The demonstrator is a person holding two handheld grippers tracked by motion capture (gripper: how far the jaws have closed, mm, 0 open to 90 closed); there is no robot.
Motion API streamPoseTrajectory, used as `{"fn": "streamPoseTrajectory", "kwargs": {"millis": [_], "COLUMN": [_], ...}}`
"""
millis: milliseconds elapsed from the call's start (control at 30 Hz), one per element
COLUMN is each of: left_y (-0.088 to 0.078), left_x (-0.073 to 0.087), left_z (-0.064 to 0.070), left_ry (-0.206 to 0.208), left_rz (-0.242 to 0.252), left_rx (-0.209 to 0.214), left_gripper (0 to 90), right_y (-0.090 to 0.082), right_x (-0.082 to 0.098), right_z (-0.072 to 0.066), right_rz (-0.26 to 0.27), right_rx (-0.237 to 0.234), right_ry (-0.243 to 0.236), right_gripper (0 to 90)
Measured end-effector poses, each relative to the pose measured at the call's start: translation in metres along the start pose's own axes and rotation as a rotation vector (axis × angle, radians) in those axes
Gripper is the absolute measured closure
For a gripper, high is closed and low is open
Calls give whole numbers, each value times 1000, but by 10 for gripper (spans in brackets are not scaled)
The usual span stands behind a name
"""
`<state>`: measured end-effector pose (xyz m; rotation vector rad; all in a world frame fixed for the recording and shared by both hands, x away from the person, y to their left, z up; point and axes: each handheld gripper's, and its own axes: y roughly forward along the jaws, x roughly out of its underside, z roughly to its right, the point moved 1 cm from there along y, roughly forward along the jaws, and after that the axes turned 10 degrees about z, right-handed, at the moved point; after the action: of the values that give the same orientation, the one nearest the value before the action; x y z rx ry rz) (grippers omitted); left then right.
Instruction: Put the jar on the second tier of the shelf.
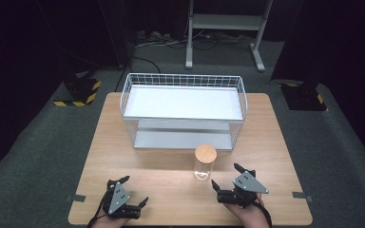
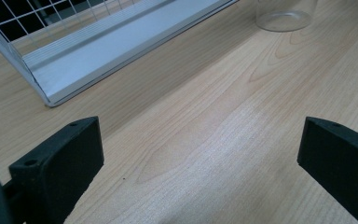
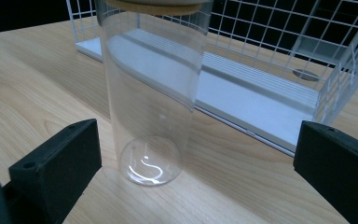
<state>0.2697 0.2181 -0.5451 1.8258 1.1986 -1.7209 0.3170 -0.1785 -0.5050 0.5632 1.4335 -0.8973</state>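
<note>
With my right claw (image 1: 226, 178) spread wide before the tall clear glass jar with a round wooden lid (image 1: 205, 162), I'd grip its slick, fragile, probably light wall mid-height, gently.

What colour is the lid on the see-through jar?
The lid is light brown, like wood or cork. The high view shows it best, on top of the jar.

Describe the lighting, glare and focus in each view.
High view: table lit, surroundings dark and the picture soft. Left gripper view: pale sheen on the wood, left gripper jaws blurred up close. Right gripper view: bright reflections curl in the glass jar base; rack behind stays fairly sharp.
</note>
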Motion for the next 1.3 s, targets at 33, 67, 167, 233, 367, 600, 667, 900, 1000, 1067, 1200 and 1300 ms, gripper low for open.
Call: {"fn": "streamPoseTrajectory", "kwargs": {"millis": [33,67,167,233,367,600,667,900,1000,1067,1200,1300], "left_y": [0,0,0,0,0,-1,-1,-1,-1,-1,-1,-1], "left_x": [0,0,0,0,0,0,0,0,0,0,0,0], "left_z": [0,0,0,0,0,-1,-1,0,0,0,0,0], "left_ry": [-1,-1,-2,-1,-3,-5,-4,0,0,-1,-1,-2], "left_rz": [0,0,0,1,4,11,10,9,9,10,12,11], "left_rx": [0,0,2,4,7,9,9,6,6,7,8,8], "left_gripper": [6,6,6,6,6,6,6,6,6,6,6,6], "right_y": [2,2,7,12,16,29,30,42,44,46,50,51], "right_x": [-1,-1,-2,-4,-4,-2,-2,-2,-2,-2,-3,-3], "right_z": [-1,-1,-4,-7,-10,-15,-15,-18,-19,-19,-20,-19], "right_rz": [0,0,2,2,2,-1,2,22,31,34,47,51], "right_rx": [-3,-3,-13,-20,-22,-24,-26,-36,-40,-44,-44,-44], "right_ry": [0,0,3,-1,-1,4,5,5,11,14,29,40], "right_gripper": [2,2,2,2,2,2,2,3,3,3,20,39]}}
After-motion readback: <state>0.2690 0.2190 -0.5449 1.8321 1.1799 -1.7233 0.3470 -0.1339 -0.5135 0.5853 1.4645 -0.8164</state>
